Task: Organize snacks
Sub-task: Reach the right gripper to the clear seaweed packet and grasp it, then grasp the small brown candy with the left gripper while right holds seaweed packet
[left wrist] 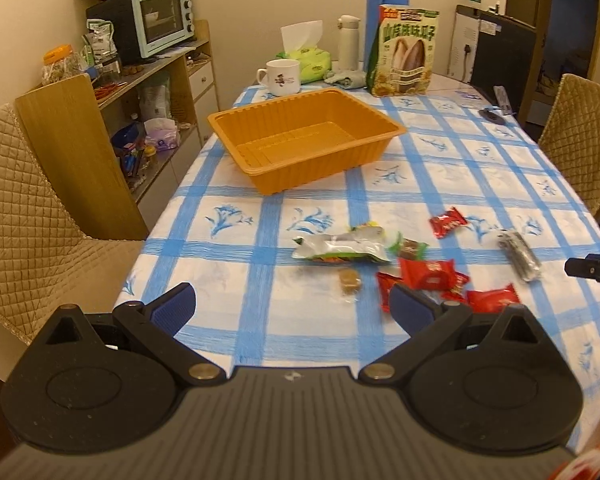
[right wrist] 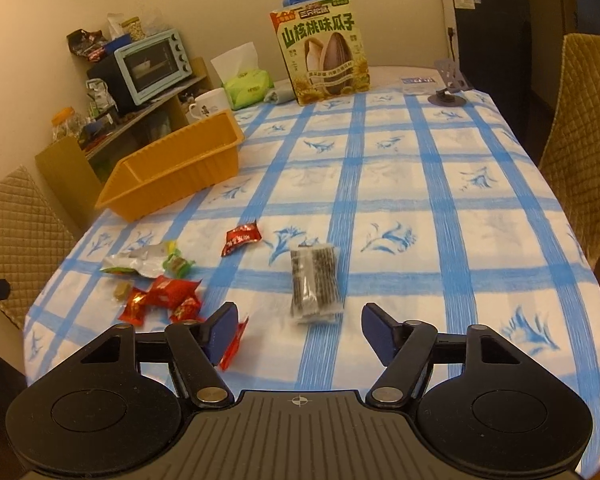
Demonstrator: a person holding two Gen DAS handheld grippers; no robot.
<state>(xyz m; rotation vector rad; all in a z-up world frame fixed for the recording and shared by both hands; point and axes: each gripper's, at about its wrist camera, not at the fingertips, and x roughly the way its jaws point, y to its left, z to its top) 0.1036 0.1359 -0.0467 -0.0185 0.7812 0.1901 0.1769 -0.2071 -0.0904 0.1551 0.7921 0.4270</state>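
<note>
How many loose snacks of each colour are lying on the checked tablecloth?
Red shiny candy wrappers: 5
Silver and green flat packet: 1
Green-ended small candy: 1
Brown small candy: 1
Clear packet of dark sticks: 1
Total: 9

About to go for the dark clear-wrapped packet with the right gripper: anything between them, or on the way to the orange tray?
Nothing visible. The dark packet lies just ahead of the open right gripper, bare tablecloth between. Toward the orange tray, one red candy lies flat, easily cleared.
</note>
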